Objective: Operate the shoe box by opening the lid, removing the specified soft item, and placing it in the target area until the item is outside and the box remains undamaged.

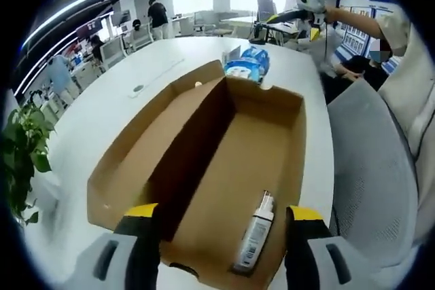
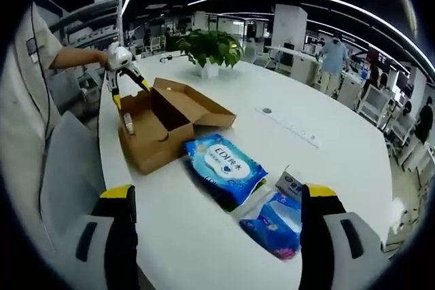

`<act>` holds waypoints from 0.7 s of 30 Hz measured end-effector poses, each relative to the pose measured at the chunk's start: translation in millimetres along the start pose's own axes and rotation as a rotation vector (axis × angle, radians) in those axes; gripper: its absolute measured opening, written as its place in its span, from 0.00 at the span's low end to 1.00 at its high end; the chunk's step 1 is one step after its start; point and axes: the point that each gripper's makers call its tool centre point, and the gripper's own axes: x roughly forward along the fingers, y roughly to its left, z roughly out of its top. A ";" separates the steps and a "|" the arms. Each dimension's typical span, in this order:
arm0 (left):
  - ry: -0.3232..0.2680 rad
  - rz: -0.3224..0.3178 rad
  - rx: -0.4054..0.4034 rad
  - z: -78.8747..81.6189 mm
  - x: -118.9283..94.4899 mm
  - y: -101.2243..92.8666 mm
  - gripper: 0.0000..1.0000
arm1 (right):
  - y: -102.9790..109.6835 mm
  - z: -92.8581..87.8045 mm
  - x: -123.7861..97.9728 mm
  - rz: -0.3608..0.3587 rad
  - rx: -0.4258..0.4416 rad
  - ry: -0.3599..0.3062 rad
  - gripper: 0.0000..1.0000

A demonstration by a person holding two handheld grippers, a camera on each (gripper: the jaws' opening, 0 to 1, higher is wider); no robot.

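Already the shoe box (image 1: pixel 224 168) stands open on the white surface (image 1: pixel 122 100), its lid (image 1: pixel 146 147) folded flat out to nine o'clock in the left gripper view. Inside, a small white pump bottle (image 1: pixel 255 236) lies near the wall at five o'clock. The left gripper (image 1: pixel 221 219) hovers just over the box's near edge, jaws spread wide and holding nothing.

In the right gripper view the right gripper (image 2: pixel 217 198) hangs above the surface, jaws likewise spread and empty. Between them, at twelve o'clock, lies a blue wet-wipe pack (image 2: pixel 228 161), outside the box and just beside its near corner. A second blue soft pack (image 2: pixel 275 225) and a small carton (image 2: pixel 289 185) sit at about two o'clock from the jaws.

My reading is that lid-opening is done and the soft item, most likely the wet-wipe pack, is already out. What remains, if anything, is confirming its placement; no marked target area is visible. Should the pack need shifting, the right gripper must descend and pinch it gently.

Around: a potted plant (image 2: pixel 211 49) beyond the box, a grey mesh chair (image 1: pixel 370 168) at the surface's edge, people at distant desks. Nothing blocks the pack.
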 end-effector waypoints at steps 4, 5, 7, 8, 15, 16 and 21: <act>0.027 -0.021 0.025 -2.2 4.1 -1.1 0.75 | 8.6 2.9 -0.2 0.002 -0.006 -0.012 0.96; 0.038 -0.028 0.034 -3.1 5.5 -1.2 0.74 | 12.6 5.1 -0.7 0.004 -0.011 -0.019 0.96; 0.053 -0.041 0.051 -4.3 7.4 -1.8 0.74 | 17.0 7.5 -0.8 0.006 -0.015 -0.026 0.96; 0.056 -0.043 0.054 -4.5 7.8 -1.9 0.73 | 20.0 9.4 -1.2 0.008 -0.018 -0.031 0.96; 0.115 -0.092 0.120 -7.1 19.1 -2.7 0.70 | 34.4 13.6 -4.8 0.015 -0.020 -0.049 0.96; 0.120 -0.096 0.124 -7.2 20.6 -2.4 0.70 | 35.7 13.2 -5.3 0.014 -0.021 -0.049 0.96; 0.159 -0.140 0.168 -7.3 29.3 -5.1 0.69 | 41.3 9.3 -7.4 0.012 -0.010 -0.053 0.96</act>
